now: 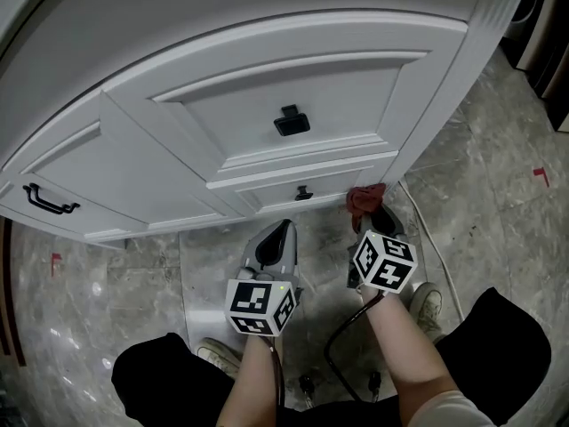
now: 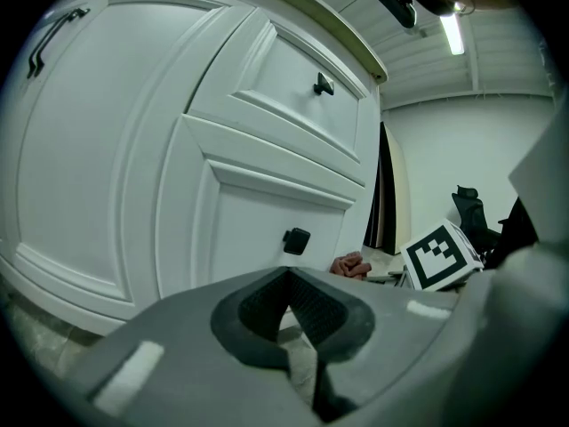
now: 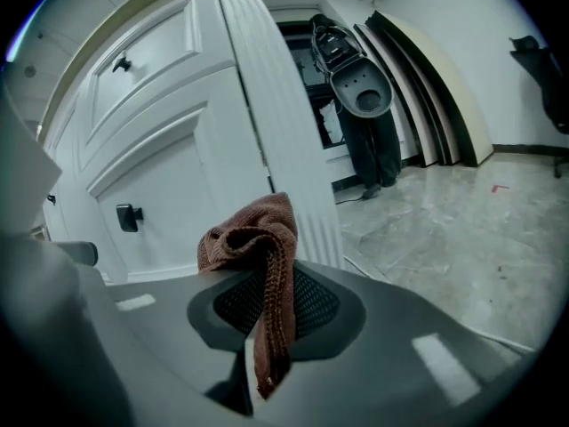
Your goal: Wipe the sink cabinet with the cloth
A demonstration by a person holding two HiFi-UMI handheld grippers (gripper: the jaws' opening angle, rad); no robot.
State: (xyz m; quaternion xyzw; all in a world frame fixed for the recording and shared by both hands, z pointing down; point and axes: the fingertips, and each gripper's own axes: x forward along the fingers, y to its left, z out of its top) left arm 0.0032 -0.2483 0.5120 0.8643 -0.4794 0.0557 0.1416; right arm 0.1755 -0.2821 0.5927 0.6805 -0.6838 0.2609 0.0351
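The white sink cabinet (image 1: 267, 78) fills the upper part of the head view, with panelled fronts and black handles (image 1: 292, 121). My right gripper (image 1: 369, 213) is shut on a red-brown knitted cloth (image 1: 364, 196), held low by the cabinet's bottom right corner. In the right gripper view the cloth (image 3: 253, 238) bunches over the closed tips and a strip hangs down between them, with the cabinet's corner post (image 3: 267, 105) just behind. My left gripper (image 1: 281, 231) points at the cabinet base to the left, shut and holding nothing (image 2: 288, 274). It sees the cloth (image 2: 351, 263) to its right.
The floor is grey marble tile (image 1: 498, 176). A white cable (image 1: 436, 238) runs along it right of the cabinet. The person's shoes (image 1: 428, 302) stand just behind the grippers. Boards and a dark object (image 3: 356, 87) lean against the far wall.
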